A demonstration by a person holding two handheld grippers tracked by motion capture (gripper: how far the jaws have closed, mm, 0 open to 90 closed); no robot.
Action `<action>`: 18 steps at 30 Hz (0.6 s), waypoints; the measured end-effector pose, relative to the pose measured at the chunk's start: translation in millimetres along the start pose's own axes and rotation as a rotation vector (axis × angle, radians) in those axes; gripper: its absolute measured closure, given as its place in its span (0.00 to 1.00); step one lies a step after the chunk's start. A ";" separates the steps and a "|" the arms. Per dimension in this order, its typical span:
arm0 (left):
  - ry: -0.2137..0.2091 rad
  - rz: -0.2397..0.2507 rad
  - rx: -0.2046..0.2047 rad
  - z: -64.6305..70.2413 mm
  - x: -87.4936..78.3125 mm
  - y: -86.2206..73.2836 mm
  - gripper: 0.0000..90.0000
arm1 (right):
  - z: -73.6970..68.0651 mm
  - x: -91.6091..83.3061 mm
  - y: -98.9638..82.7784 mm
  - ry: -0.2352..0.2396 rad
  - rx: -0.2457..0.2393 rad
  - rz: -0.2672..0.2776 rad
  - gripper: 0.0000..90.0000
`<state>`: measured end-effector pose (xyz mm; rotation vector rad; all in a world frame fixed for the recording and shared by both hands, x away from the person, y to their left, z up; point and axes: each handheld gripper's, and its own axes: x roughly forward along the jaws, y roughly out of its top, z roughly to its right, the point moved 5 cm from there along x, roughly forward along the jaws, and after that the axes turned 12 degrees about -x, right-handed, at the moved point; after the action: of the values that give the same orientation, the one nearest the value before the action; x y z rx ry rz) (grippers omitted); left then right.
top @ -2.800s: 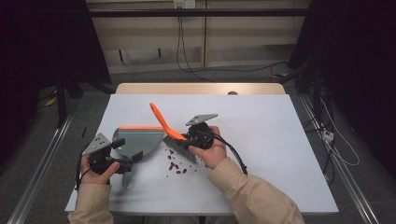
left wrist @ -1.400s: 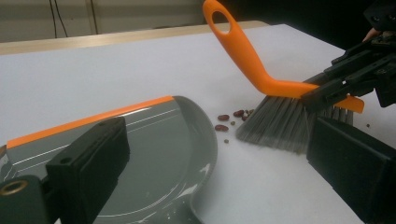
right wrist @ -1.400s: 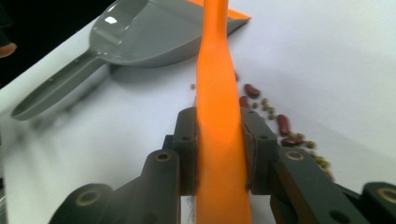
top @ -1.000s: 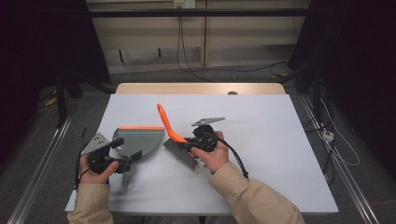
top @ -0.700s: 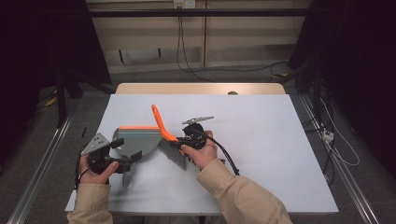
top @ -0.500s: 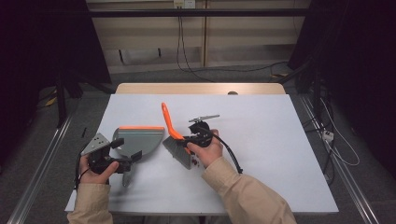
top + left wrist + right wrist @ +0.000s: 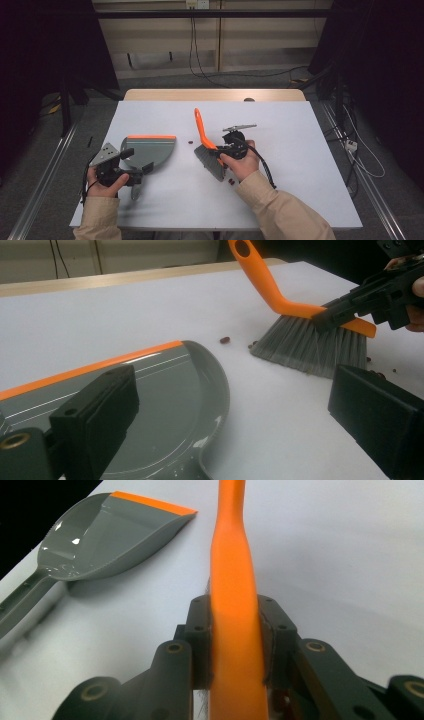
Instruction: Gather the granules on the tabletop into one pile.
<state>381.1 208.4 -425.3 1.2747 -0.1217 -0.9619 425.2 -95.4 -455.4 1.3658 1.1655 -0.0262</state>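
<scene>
The hand brush [image 7: 209, 148] sits a little right of the table's middle, its orange handle rising toward eleven o'clock and its grey bristles [image 7: 312, 345] splayed on the tabletop toward five o'clock. The right gripper [image 7: 229, 148] is clamped tight on that handle; in the right gripper view the two black pads press on either side of the orange shaft [image 7: 235, 605]. At nine o'clock from the brush lies the grey dustpan [image 7: 150, 151], its orange lip at twelve o'clock and its stem pointing to six. The left gripper [image 7: 131, 166] is at that stem, jaws wide apart in the left gripper view, one at each side of the pan; whether they touch it I cannot tell.

A few dark red beans [image 7: 232, 182] lie just at six o'clock of the brush, and another pair [image 7: 191, 142] rests between brush and pan.

The white table [image 7: 300, 165] has broad bare room from two to five o'clock of the brush, and a wide strip at twelve o'clock before the wooden edge [image 7: 215, 95]. Beyond it stand a pale wall with hanging cables [image 7: 192, 45] and dark curtains to both sides.
</scene>
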 end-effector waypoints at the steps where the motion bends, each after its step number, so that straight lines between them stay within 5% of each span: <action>1: -0.001 0.000 0.000 0.3 0.2 0.1 0.06 | 1.0 -1.3 -0.7 -0.004 0.000 0.002 0.79; 8: -0.004 -0.001 0.001 2.1 1.9 0.2 0.06 | -0.4 -5.9 5.1 0.027 0.013 0.029 0.79; 13: -0.005 -0.001 0.000 1.2 1.9 0.6 0.06 | -4.3 -0.9 31.5 0.021 -0.025 0.068 0.79; 18: -0.004 0.002 -0.002 -0.9 0.8 1.5 0.06 | 0.6 20.1 57.9 0.012 -0.012 0.084 0.79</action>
<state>382.9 208.4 -424.7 1.2707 -0.1248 -0.9624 471.1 -67.0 -426.2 1.4048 1.1159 0.0492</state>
